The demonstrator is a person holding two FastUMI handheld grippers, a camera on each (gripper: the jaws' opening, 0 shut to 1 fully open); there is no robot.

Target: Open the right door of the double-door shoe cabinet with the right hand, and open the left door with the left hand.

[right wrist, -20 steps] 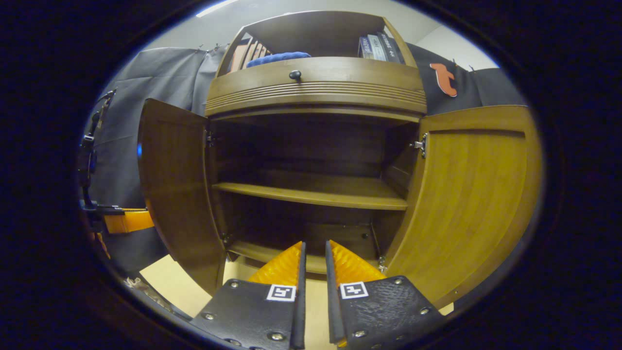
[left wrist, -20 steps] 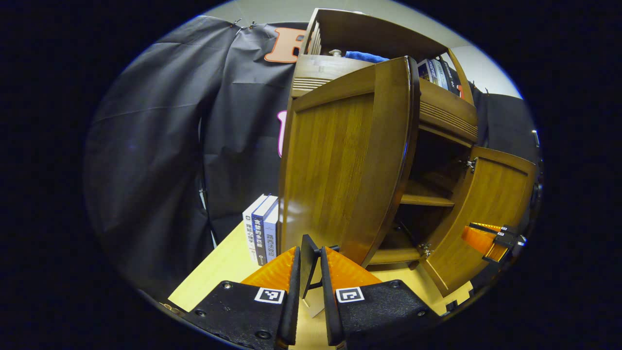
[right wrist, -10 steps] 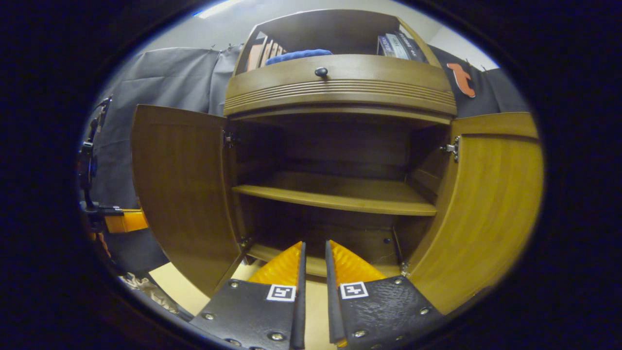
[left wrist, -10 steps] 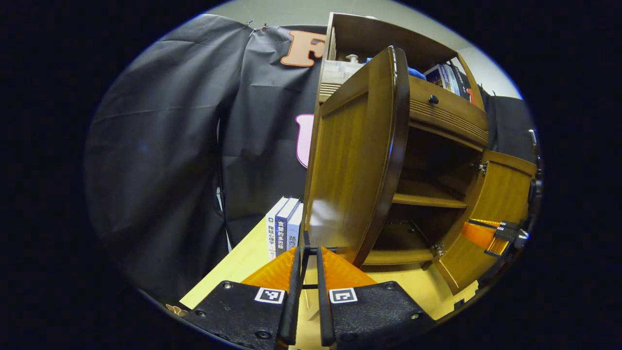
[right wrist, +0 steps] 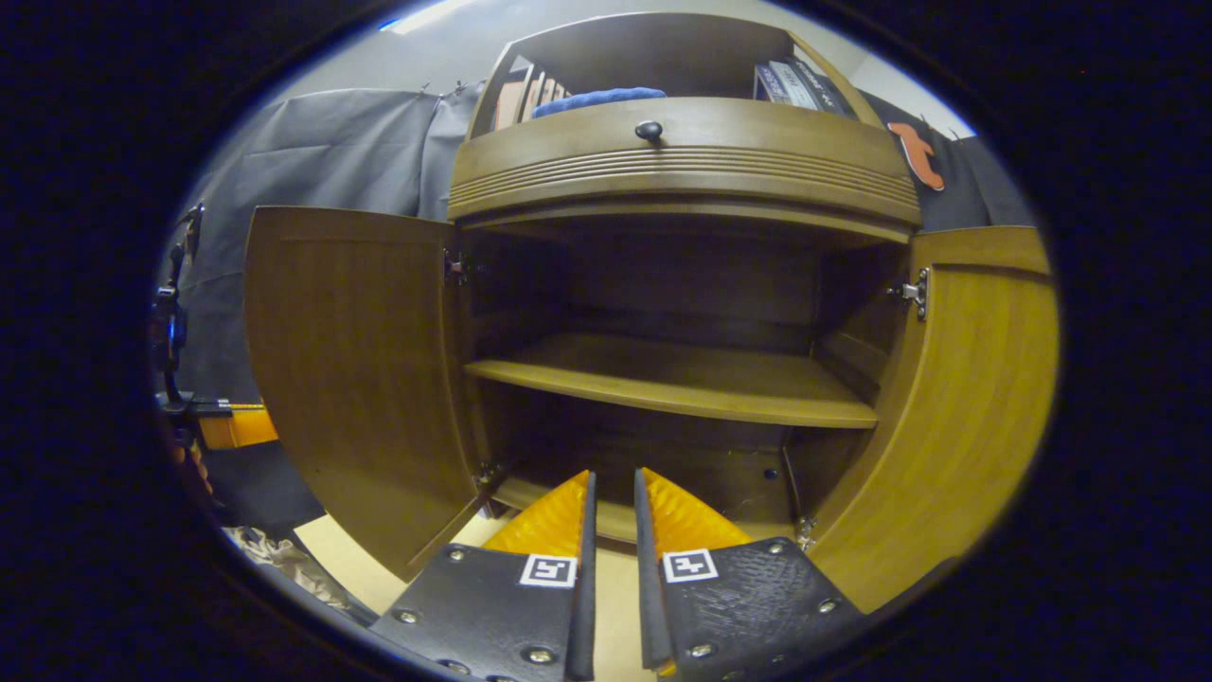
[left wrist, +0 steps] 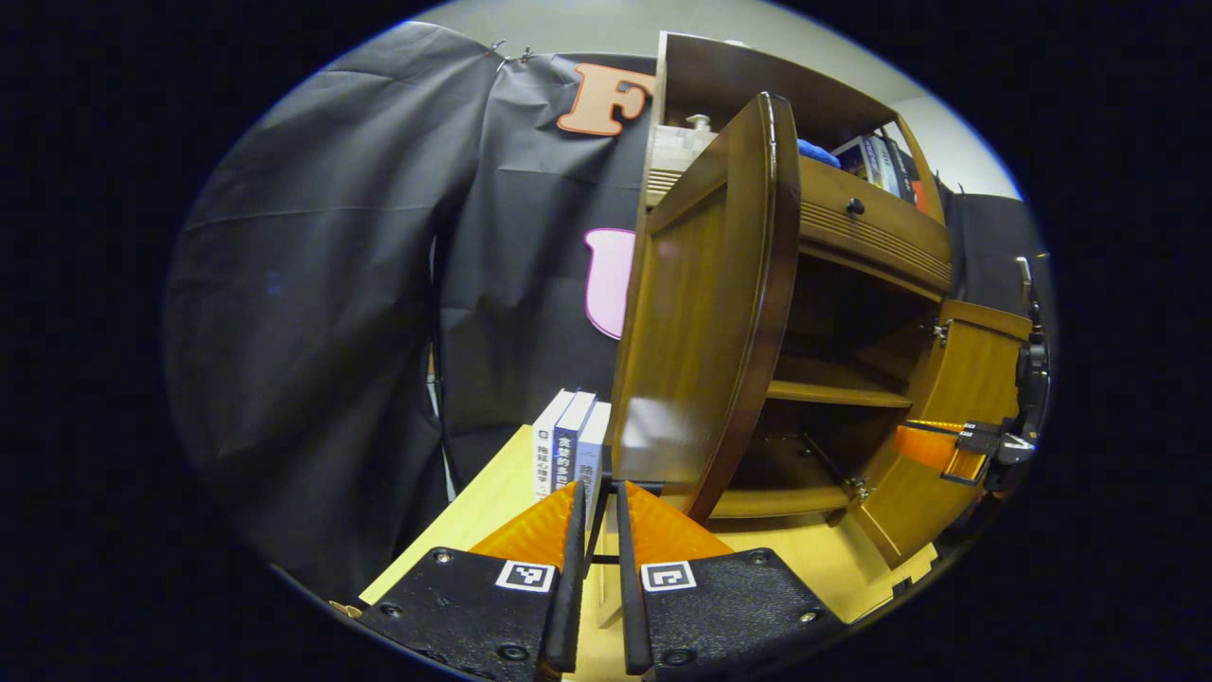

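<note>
Fingers of left gripper (left wrist: 598, 493) nearly closed, just beside left door (left wrist: 705, 303) lower edge; grip unclear. Right gripper (right wrist: 611, 493) nearly closed, empty. Right door (right wrist: 956, 398) swung wide. Judged: final step; next, withdraw.

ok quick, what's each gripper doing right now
left gripper: tongs nearly closed at the left door edge, grip cannot be told
right gripper: closed, holding nothing
</note>
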